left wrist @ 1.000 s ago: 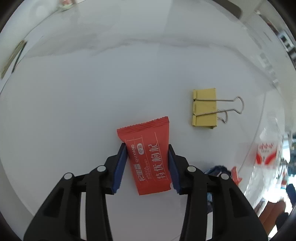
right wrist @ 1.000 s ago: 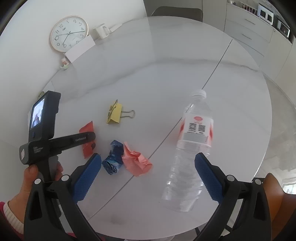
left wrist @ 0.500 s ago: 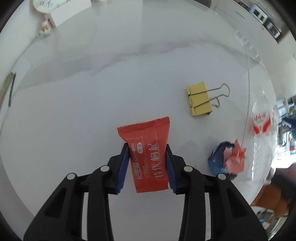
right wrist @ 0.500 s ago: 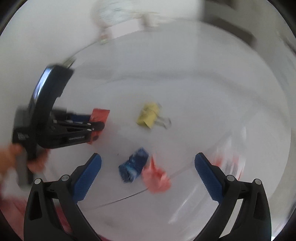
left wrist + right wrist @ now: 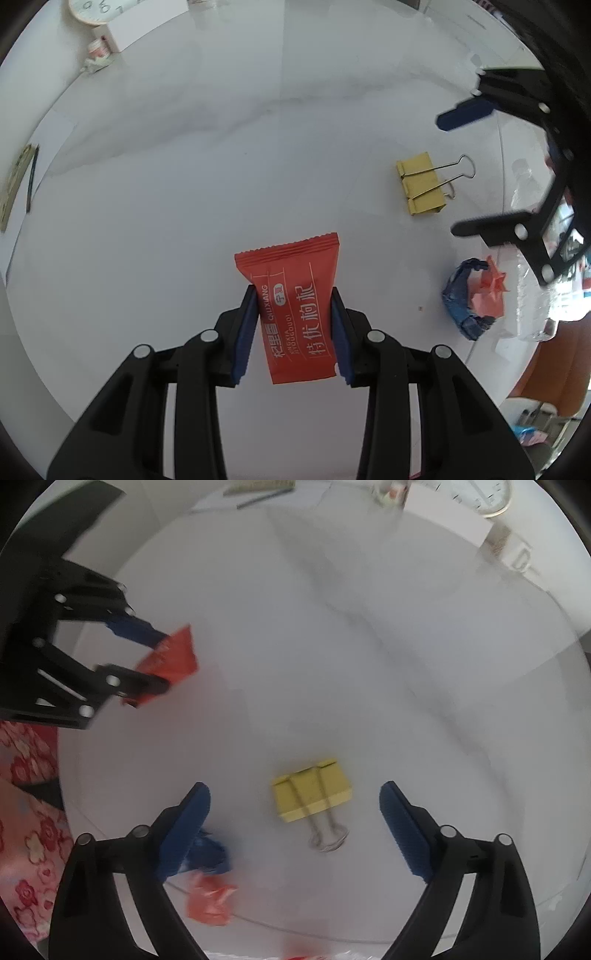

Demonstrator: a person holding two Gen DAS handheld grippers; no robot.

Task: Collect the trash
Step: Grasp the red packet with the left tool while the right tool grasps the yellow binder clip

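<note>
My left gripper (image 5: 291, 291) is shut on a red snack packet (image 5: 295, 306), held just above the white round table (image 5: 184, 147). The right wrist view shows that left gripper (image 5: 164, 662) with the packet (image 5: 173, 657) at the left. My right gripper (image 5: 294, 788) points down over a yellow binder clip (image 5: 312, 794). Its jaws are closing, and the clip lies between them untouched. In the left wrist view the right gripper (image 5: 447, 173) hovers above the clip (image 5: 421, 188). A crumpled blue wrapper (image 5: 460, 302) and a crumpled pink paper (image 5: 489, 291) lie together near the table edge.
A clear water bottle (image 5: 532, 295) stands at the table's edge by the crumpled trash. A wall clock (image 5: 487, 498), a white box and a mug (image 5: 517, 554) sit at the far side. A notebook with a pen (image 5: 14, 184) lies at the left rim. A floral sleeve (image 5: 26, 812) shows lower left.
My right gripper swung away from the bottle, rolled around, and came down over the binder clip. My left gripper rose a little with the red packet between its pads.
</note>
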